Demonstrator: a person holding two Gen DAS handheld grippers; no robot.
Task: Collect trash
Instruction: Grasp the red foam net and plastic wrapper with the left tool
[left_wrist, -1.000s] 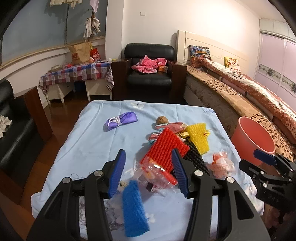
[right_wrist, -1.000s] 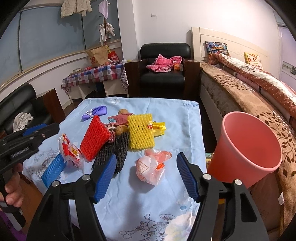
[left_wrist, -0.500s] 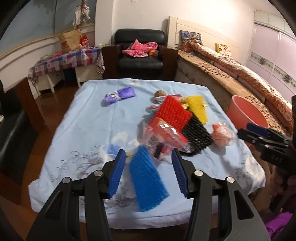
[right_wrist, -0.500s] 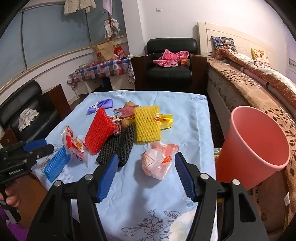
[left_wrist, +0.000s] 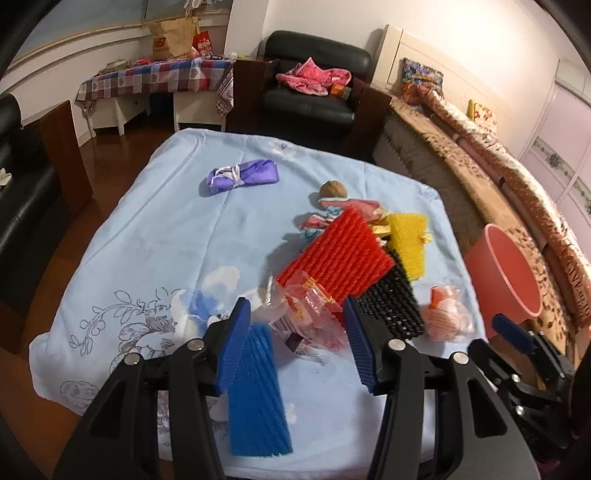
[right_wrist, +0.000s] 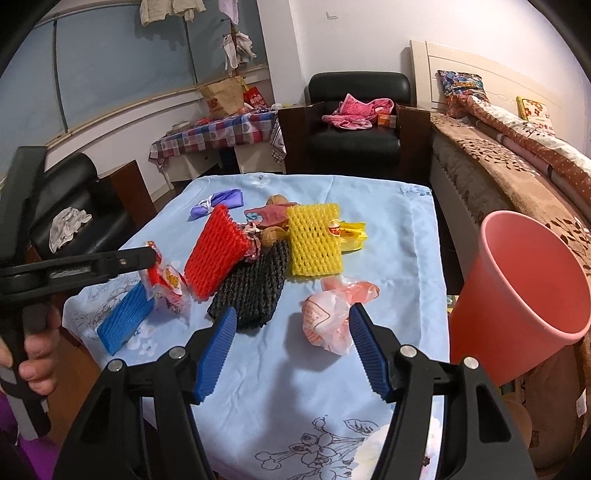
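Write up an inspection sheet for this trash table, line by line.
Surface: pale blue floral cloth covering the table.
Job's things: red, yellow, black and blue foam nets; snack wrapper; crumpled pink bag; pink bucket beside the table.
Clutter: purple bundle, walnuts.
Grippers: left hand-held gripper open over wrapper; right hand-held gripper open, empty.
Cables: nothing seen.
Surroundings: black armchair, bed, checked side table.
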